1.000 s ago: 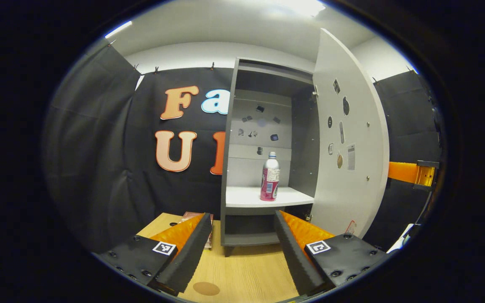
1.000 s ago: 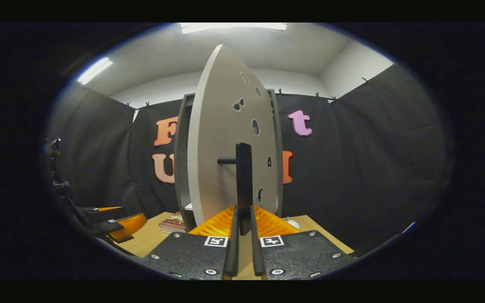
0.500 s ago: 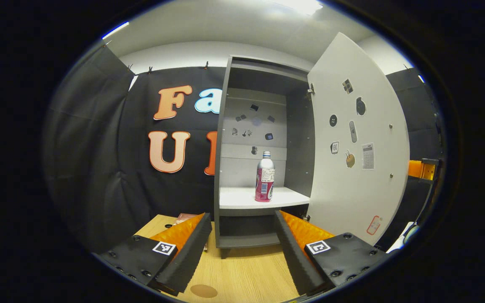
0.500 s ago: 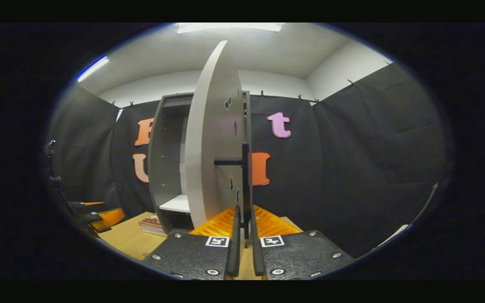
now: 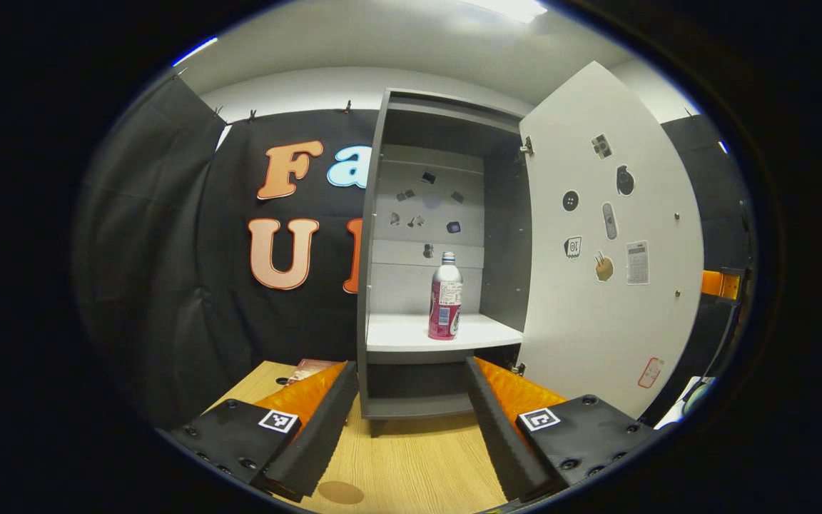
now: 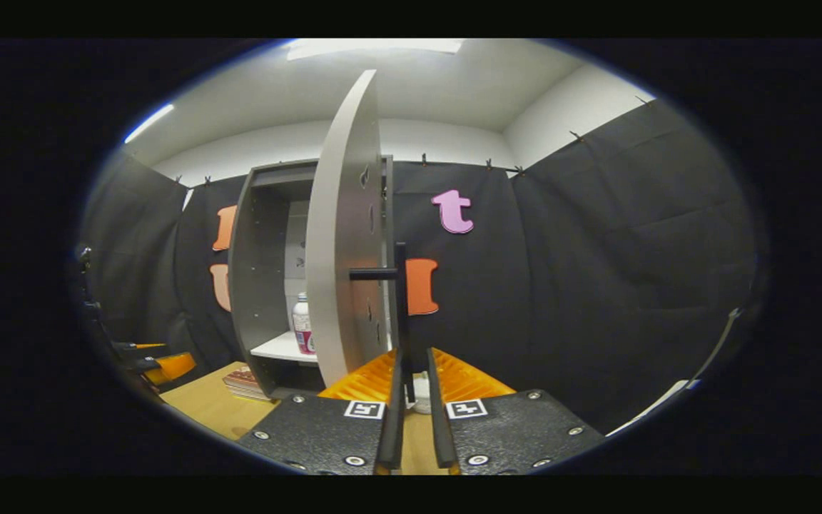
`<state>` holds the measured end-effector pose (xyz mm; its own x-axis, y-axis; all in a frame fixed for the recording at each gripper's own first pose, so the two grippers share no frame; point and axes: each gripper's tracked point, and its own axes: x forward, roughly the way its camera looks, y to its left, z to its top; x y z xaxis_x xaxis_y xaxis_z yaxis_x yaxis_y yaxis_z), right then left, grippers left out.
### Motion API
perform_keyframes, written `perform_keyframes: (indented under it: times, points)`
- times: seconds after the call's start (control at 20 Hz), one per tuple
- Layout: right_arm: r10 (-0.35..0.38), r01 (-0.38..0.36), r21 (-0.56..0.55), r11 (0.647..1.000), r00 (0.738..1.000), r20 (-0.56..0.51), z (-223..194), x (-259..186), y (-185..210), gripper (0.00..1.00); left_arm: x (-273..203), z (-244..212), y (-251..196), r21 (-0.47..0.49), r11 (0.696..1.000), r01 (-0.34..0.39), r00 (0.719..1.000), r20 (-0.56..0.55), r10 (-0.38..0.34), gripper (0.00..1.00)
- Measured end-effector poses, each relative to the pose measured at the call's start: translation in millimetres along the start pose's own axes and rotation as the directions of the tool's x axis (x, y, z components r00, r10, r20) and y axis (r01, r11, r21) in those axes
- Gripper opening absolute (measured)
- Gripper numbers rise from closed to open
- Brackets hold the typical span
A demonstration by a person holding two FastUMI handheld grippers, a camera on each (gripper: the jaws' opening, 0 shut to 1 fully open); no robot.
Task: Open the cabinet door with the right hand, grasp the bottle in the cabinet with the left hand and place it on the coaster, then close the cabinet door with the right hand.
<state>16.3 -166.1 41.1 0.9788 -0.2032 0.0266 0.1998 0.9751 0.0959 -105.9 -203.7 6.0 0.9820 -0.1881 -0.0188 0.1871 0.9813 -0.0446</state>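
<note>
Grey cabinet door (image 5: 611,271) wide open | bottle (image 5: 444,300) upright near shelf (image 5: 411,334) edge

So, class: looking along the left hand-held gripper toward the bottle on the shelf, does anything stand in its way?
Nothing visible does. The cabinet door is swung out to the right, and the bottle stands alone on the shelf, straight beyond the open left hand-held gripper.
</note>
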Motion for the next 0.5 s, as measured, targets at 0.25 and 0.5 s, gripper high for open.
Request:
perform_keyframes:
  times: [0.25, 0.5]
  points:
    - [-0.078, 0.078, -0.023, 0.997, 0.997, -0.011, -1.7, -10.5, -15.0, 0.41, -1.1, 2.2, 1.0, -0.003, 1.0, -0.011, 1.0, -0.002, 0.011, 0.96]
    - [-0.118, 0.115, -0.083, 0.99, 0.992, -0.036, -11.5, -30.3, -24.8, 0.49, -4.6, 3.8, -3.7, 0.005, 1.0, 0.007, 1.0, 0.006, -0.007, 0.96]
